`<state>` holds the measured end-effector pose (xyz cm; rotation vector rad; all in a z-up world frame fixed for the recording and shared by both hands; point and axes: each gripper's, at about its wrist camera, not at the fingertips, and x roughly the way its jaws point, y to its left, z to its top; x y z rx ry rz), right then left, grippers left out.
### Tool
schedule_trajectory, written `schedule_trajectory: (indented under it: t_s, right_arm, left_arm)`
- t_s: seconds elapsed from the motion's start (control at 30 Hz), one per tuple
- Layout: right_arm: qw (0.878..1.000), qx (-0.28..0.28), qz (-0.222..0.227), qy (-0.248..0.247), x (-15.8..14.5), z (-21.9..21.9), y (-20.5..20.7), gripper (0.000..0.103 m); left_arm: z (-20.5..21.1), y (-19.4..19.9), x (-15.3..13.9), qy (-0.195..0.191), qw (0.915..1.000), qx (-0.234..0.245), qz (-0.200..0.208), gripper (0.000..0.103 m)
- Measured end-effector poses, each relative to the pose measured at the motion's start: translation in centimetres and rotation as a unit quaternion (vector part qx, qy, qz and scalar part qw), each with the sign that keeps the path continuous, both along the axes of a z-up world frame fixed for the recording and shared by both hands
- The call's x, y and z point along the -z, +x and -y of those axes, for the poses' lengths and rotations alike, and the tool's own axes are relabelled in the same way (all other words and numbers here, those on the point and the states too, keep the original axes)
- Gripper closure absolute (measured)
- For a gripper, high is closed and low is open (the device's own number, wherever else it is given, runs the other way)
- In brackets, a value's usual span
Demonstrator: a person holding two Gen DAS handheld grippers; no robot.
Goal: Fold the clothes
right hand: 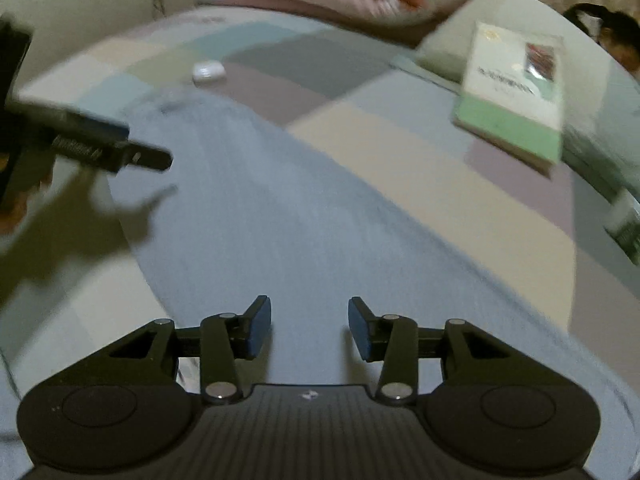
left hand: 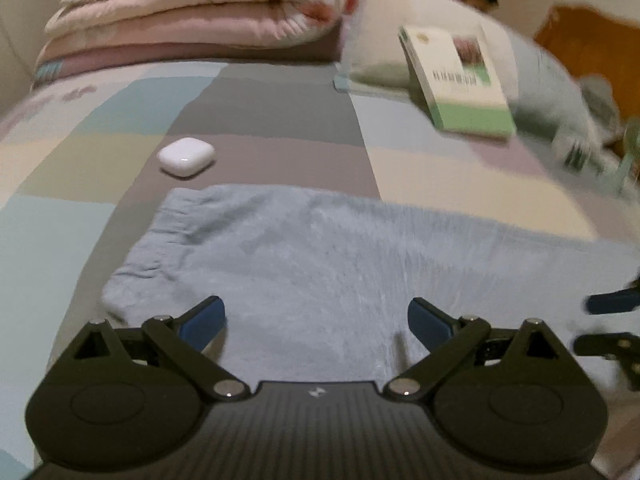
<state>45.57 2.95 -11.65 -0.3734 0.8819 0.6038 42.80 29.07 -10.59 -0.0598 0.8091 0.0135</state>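
Both tongs hang over a pale blue, fuzzy fleece garment [left hand: 340, 256] spread flat on a bed with a pastel patchwork cover [left hand: 120, 120]. In the left wrist view, the left tongs [left hand: 316, 322] stand wide open with nothing between their blue pads, above the garment's near edge. In the right wrist view, the right tongs [right hand: 310, 328] are partly open and also empty, with only flat cloth beneath the gap.

Seen from the right wrist, the garment runs as a long strip away from the right tongs and up toward the left, where its gathered, banded end [right hand: 172, 102] lies. The left tongs show at that view's left edge, nearer the banded end; the right tongs sit further along the strip, toward its other end, which is out of view. Judging from this, a fold would likely carry one end over along that long axis.

Beyond the garment lie a small white rounded plastic case [left hand: 186, 157], close to the banded end, and a white and green cardboard box [left hand: 460, 80] leaning on a pale pillow [left hand: 380, 32]. A folded pink quilt [left hand: 192, 12] sits at the head of the bed. No container holds any clothing.
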Motion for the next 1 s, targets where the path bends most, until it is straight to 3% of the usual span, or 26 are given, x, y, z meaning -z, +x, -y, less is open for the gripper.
schedule_trajectory:
  t_s: [0.1, 0.23, 0.3, 0.4, 0.5, 0.57, 0.6, 0.63, 0.7, 0.77, 0.9, 1.0]
  right_arm:
    - [1.000, 0.001, -0.023, -0.006, 1.2, 1.0, -1.7, 0.055]
    - [1.000, 0.006, -0.024, -0.011, 0.9, 2.9, -4.1, 0.053]
    - [1.000, 0.004, -0.003, -0.007, -0.3, 3.4, -5.3, 0.053]
    - [0.999, -0.032, 0.032, -0.008, -0.9, 2.7, -6.7, 0.053]
    - [0.995, -0.074, 0.053, -0.028, 0.1, 0.8, -8.0, 0.055]
    - [0.990, -0.092, 0.081, -0.069, 1.3, -0.4, -8.3, 0.070]
    - [0.986, -0.096, 0.097, -0.095, 1.9, -0.8, -8.4, 0.095]
    - [0.982, -0.096, 0.114, -0.115, 2.1, -1.0, -8.4, 0.099]
    - [0.983, -0.097, 0.123, -0.098, 0.8, -0.7, -8.4, 0.099]
    - [0.989, -0.092, 0.102, -0.057, -1.6, 0.2, -8.0, 0.098]
    - [0.995, -0.098, -0.021, -0.010, -2.4, 1.7, -6.2, 0.092]
    - [0.996, -0.081, 0.028, -0.016, -3.4, 2.7, -6.9, 0.086]
  left_arm:
    - [0.7, 0.4, 1.5, 0.032, 0.9991, 0.015, -0.025, 0.004]
    - [-0.4, -0.1, 1.2, 0.034, 0.9988, 0.017, -0.032, 0.002]
    - [-0.7, -0.3, 0.7, 0.047, 0.9985, -0.003, -0.029, 0.002]
    - [-0.8, -0.4, 0.6, 0.036, 0.9991, -0.003, -0.021, 0.002]
    - [-0.5, 0.2, 1.4, 0.043, 0.9984, 0.001, -0.035, 0.002]
    - [-0.4, 0.2, 1.3, 0.042, 0.9986, 0.001, -0.033, 0.002]
    - [-0.5, 0.1, 1.2, 0.042, 0.9986, 0.001, -0.032, 0.002]
    - [-0.5, 0.0, 1.1, 0.042, 0.9987, 0.001, -0.031, 0.002]
    - [-0.6, 0.1, 1.1, 0.042, 0.9987, -0.003, -0.030, 0.002]
    - [-0.7, 0.2, 1.1, 0.040, 0.9987, -0.006, -0.031, 0.002]
    - [-0.8, 0.4, 1.2, 0.042, 0.9985, -0.013, -0.032, 0.002]
    - [-0.8, 0.2, 0.9, 0.050, 0.9982, -0.020, -0.025, 0.002]
